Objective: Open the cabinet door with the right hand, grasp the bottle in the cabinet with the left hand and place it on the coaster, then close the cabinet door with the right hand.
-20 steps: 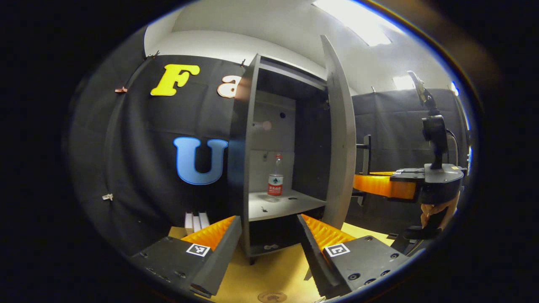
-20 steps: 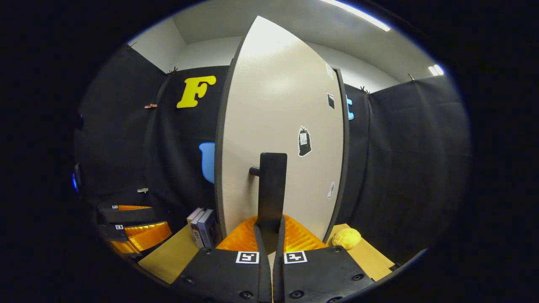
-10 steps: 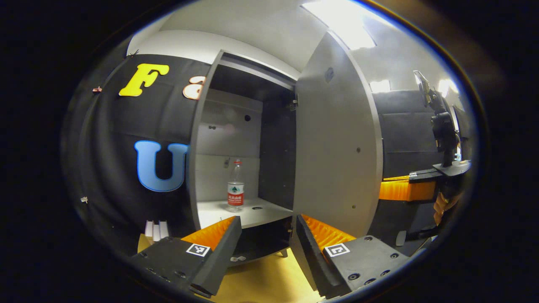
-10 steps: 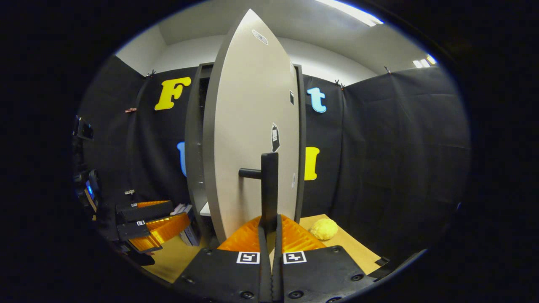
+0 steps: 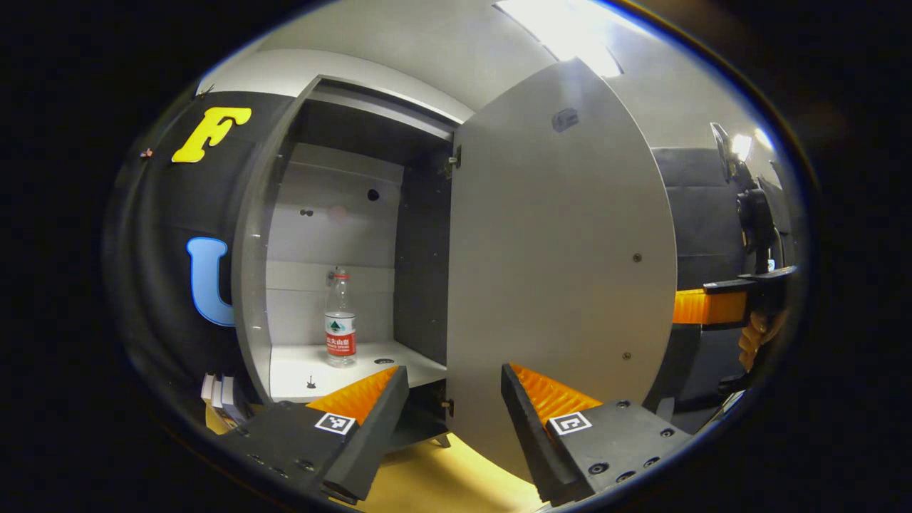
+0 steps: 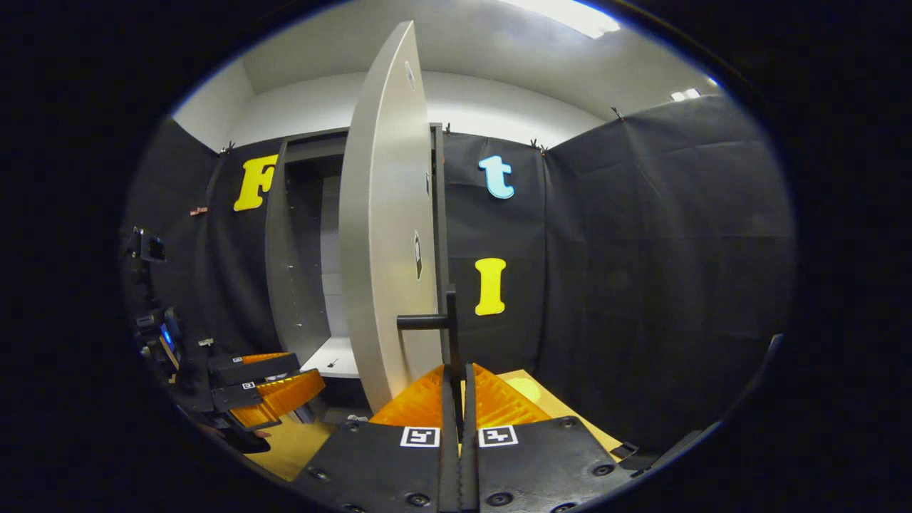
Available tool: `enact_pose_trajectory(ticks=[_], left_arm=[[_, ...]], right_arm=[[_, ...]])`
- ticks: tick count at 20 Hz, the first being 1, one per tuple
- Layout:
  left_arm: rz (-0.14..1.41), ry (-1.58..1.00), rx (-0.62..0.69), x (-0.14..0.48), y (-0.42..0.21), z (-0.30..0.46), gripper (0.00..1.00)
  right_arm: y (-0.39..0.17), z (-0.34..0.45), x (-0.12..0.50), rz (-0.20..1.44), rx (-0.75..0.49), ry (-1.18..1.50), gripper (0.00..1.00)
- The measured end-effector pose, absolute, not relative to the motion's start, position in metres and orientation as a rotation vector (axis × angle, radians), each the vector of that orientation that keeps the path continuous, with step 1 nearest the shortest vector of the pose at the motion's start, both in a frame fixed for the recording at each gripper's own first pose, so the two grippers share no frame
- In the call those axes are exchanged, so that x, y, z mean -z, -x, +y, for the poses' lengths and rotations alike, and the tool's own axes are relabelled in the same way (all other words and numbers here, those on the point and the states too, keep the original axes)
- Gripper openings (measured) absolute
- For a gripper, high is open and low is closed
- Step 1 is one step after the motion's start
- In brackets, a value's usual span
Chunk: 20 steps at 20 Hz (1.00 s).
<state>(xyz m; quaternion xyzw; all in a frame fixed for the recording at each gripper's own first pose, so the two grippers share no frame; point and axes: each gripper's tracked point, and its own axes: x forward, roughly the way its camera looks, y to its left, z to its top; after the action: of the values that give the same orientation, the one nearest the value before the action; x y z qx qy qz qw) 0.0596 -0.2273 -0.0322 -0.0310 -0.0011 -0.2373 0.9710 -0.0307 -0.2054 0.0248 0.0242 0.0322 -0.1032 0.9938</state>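
One bottle [image 5: 340, 318] is seen standing upright on the pale shelf [image 5: 335, 367] inside the cabinet [image 5: 342, 214], toward the back wall and well apart from both grippers. It is clear plastic with a red cap and a label banded white above and red below, with a small green mark on the white band; the writing on the label is too small to be read, and no brand can be told.

The cabinet door [image 5: 559, 278] is swung wide open to the right of the shelf in the left gripper view, its grey inner face turned to the camera. In the right gripper view the door [image 6: 385, 235] is seen nearly edge-on, and one dark sticker is borne on its outer face; nothing on it can be made out.

The door's dark handle [image 6: 449, 328] is clamped between the fingers of the right gripper [image 6: 456, 388], which are drawn almost together on it. The left gripper [image 5: 449, 395] is held with its fingers spread wide apart and nothing between them, below and in front of the shelf. A yellowish tabletop [image 5: 434, 481] lies under the cabinet, and a few books [image 5: 221, 392] are stood at the cabinet's left side.
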Motion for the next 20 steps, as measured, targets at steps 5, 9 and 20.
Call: enact_pose_trajectory(ticks=[5, 9, 20], left_arm=[[0.019, 0.084, 0.428, 0.033, -0.075, -0.252, 0.83], [0.010, 0.065, 0.389, 0.034, -0.088, -0.263, 0.82], [-0.005, 0.013, 0.306, 0.033, -0.122, -0.250, 0.80]], right_arm=[[0.030, -0.226, -0.024, 0.069, 0.138, -0.061, 0.05], [0.037, -0.245, -0.024, 0.067, 0.123, -0.083, 0.05], [0.072, -0.278, -0.016, 0.087, 0.192, -0.031, 0.05]])
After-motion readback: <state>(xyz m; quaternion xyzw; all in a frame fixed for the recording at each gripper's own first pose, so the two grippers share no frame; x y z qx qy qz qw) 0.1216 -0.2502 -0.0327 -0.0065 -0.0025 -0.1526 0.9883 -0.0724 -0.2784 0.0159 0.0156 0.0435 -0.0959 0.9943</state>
